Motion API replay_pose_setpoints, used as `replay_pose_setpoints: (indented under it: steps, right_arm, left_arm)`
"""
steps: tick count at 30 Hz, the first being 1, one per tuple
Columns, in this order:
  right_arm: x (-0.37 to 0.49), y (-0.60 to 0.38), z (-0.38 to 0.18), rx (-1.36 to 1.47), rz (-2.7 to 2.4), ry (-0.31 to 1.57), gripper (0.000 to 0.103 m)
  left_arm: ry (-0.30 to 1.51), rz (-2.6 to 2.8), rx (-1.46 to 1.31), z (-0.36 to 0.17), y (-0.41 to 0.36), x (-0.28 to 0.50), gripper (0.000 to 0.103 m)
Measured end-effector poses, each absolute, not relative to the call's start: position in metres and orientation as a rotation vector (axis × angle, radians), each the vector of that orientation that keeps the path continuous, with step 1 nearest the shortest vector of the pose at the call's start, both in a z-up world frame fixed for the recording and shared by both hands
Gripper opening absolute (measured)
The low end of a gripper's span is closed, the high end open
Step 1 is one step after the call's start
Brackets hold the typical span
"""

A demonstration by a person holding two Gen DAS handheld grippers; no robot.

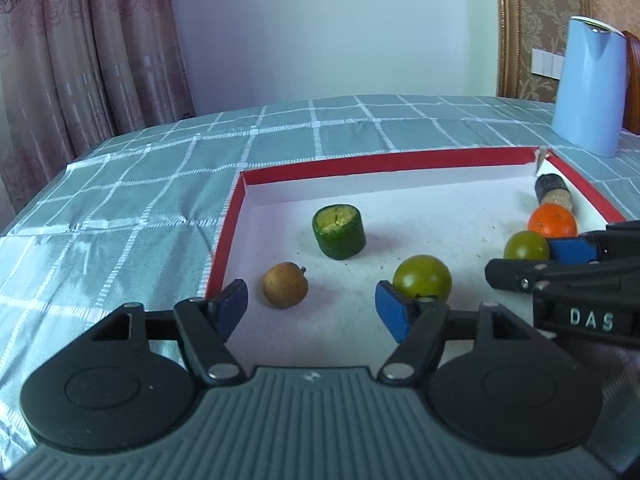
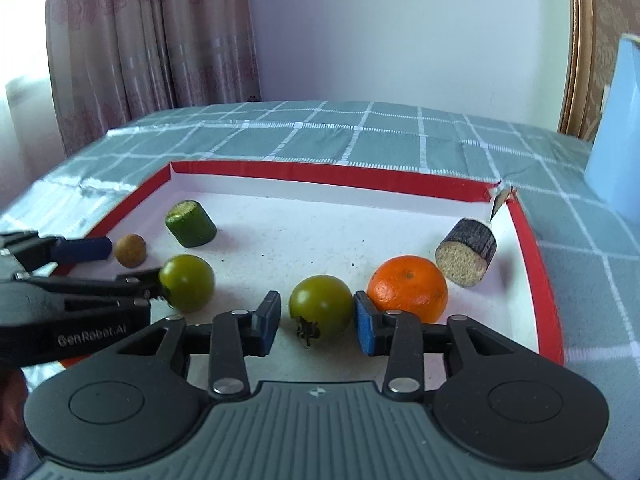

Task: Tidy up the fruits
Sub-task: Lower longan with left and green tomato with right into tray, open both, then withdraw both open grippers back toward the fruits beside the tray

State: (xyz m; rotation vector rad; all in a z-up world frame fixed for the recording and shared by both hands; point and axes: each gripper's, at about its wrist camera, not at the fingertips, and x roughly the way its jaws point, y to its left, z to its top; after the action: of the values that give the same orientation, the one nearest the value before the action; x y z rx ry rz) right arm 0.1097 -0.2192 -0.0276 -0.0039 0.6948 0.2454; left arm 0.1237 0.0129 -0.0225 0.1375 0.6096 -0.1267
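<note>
Two green tomatoes [image 2: 321, 306] lie freed in the red tray [image 2: 536, 248], left gripper [image 1: 312, 308] gaping, right gripper [image 2: 316, 322] narrowly open around one; next, probably, withdrawal or regrasp.

A table covered by a grey-green cloth with a white check [image 1: 328, 128] fills the middle of both views. Directly on it lie a shallow red-rimmed cardboard tray with a white floor [image 1: 400, 160], centre frame, and a pale blue plastic jug [image 1: 588, 88], upper right.
</note>
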Motion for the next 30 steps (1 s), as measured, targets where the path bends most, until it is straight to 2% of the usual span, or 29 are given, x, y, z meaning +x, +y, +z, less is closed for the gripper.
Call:
replay_pose_setpoints:
  steps: [1, 2, 3, 7, 13, 20, 21, 23, 26, 30]
  right_arm:
    - [0.108, -0.220, -0.027, 0.000, 0.246, 0.691, 0.042]
    - [0.106, -0.221, -0.027, -0.001, 0.245, 0.685, 0.042]
    - [0.104, -0.222, -0.026, -0.001, 0.243, 0.678, 0.042]
    - [0.097, -0.227, -0.022, 0.035, 0.239, 0.648, 0.044]
    - [0.080, -0.236, -0.015, 0.077, 0.229, 0.582, 0.063]
    - [0.048, -0.248, -0.012, 0.087, 0.225, 0.507, 0.063]
    - [0.043, -0.251, -0.012, 0.100, 0.234, 0.504, 0.063]
    - [0.035, -0.255, -0.013, 0.115, 0.243, 0.499, 0.063]
    - [0.028, -0.257, -0.014, 0.108, 0.236, 0.495, 0.070]
    - [0.025, -0.258, -0.013, 0.107, 0.226, 0.480, 0.071]
  left_arm:
    - [0.603, -0.131, 0.133, -0.022, 0.014, 0.121, 0.076]
    - [0.590, -0.120, 0.130, -0.021, 0.015, 0.118, 0.085]
    - [0.583, -0.130, 0.117, -0.021, 0.017, 0.114, 0.086]
    - [0.577, -0.157, 0.089, -0.022, 0.023, 0.105, 0.086]
    - [0.542, -0.180, 0.058, -0.020, 0.027, 0.088, 0.091]
    - [0.476, -0.213, 0.012, -0.015, 0.040, 0.056, 0.092]
    - [0.467, -0.210, 0.006, -0.015, 0.042, 0.050, 0.098]
    - [0.455, -0.183, -0.001, -0.016, 0.046, 0.039, 0.100]
    - [0.458, -0.190, -0.039, -0.014, 0.056, 0.033, 0.100]
    - [0.537, -0.153, -0.035, -0.019, 0.060, 0.038, 0.100]
